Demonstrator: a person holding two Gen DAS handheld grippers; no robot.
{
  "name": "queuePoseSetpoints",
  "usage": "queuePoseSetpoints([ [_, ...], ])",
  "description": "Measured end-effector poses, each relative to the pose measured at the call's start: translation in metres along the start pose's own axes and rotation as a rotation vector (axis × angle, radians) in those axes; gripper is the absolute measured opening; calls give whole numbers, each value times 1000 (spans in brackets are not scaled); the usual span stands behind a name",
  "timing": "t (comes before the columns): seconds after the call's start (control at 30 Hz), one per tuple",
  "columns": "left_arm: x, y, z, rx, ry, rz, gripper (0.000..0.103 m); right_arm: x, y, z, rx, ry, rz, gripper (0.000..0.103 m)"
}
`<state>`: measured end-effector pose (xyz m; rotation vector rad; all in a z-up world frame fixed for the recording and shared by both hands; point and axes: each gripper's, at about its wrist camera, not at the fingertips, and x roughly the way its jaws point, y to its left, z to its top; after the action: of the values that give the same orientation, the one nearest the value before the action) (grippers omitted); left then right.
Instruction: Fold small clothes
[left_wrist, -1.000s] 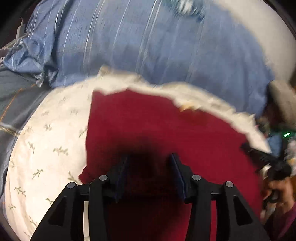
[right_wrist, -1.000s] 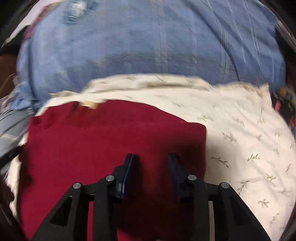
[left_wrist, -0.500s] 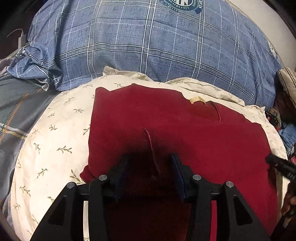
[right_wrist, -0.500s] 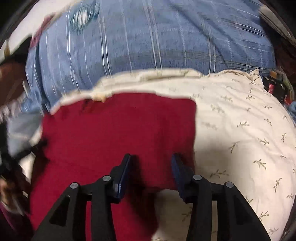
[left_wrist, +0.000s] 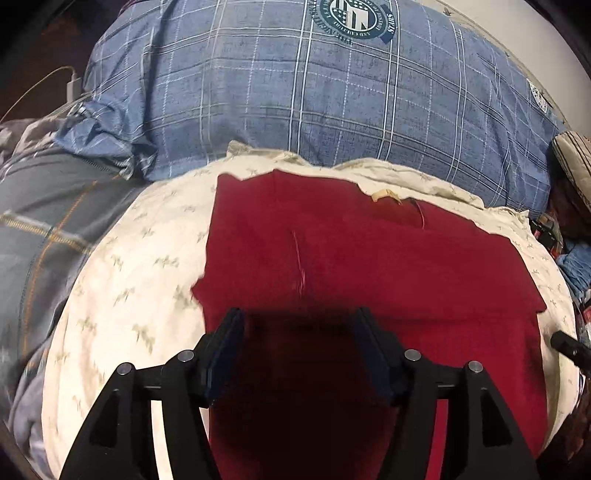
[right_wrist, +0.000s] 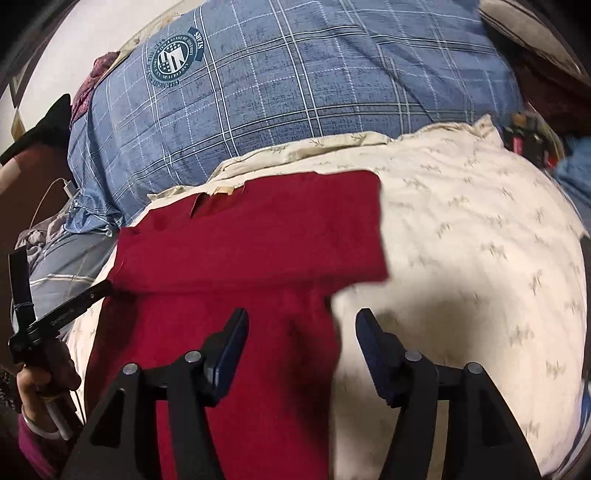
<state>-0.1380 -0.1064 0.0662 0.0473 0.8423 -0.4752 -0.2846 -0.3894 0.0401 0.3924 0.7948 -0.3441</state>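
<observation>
One blue checked pillow (left_wrist: 332, 110) lay behind one cream pillow (left_wrist: 122, 295), and on the cream one lay the single red garment (left_wrist: 351, 251), its upper part folded down flat. Two grippers hovered over its near half. The left gripper (left_wrist: 299, 325) and right gripper (right_wrist: 301, 325) had just been opening, jaws released, pinching nothing. Best now: lift clear without snagging, then regrip the near hem evenly.

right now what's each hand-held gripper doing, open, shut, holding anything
Left hand-held gripper: open, jaws just widened, holding nothing; red garment lies below.
Right hand-held gripper: open, jaws just widened, nothing gripped, over the garment's edge and the cream pillow.
</observation>
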Motion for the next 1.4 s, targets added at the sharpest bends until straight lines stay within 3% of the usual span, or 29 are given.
queuePoseSetpoints([
  [0.27, -35, 13, -24, -64, 25, -20, 64, -24, -9, -23, -15, 47, -19, 67],
  [0.33, -43, 13, -28, -47, 31, -11, 64, -31, -7, -25, -45, 56, -56, 69],
  [0.5, -61, 6, -42, 16, 29, -1, 64, -35, -5, -30, -61, 62, -35, 73],
  [0.67, -65, 17, -52, -57, 39, -79, 65, -25, -5, -34, -22, 47, 66, 73],
  [0.8, -60, 28, -63, -64, 33, -81, 65, -13, -6, -38, 41, 36, 125, 73],
  [0.93, -52, 35, -64, -50, 59, -65, 65, 1, 2, -43, 93, 64, 174, 74],
  [1.13, -59, 35, -44, 13, 10, -17, 66, -2, 21, -33, 70, 54, 143, 74],
  [1.2, -62, 38, -44, 9, 54, 13, 66, -8, 24, -23, 100, 46, 133, 74],
  [1.3, -74, 45, -49, -33, 62, 33, 66, -20, 42, -7, 42, 32, 109, 74],
  [1.4, -91, 49, -56, -58, 45, 99, 66, -22, 68, -5, -71, 14, 106, 73],
])
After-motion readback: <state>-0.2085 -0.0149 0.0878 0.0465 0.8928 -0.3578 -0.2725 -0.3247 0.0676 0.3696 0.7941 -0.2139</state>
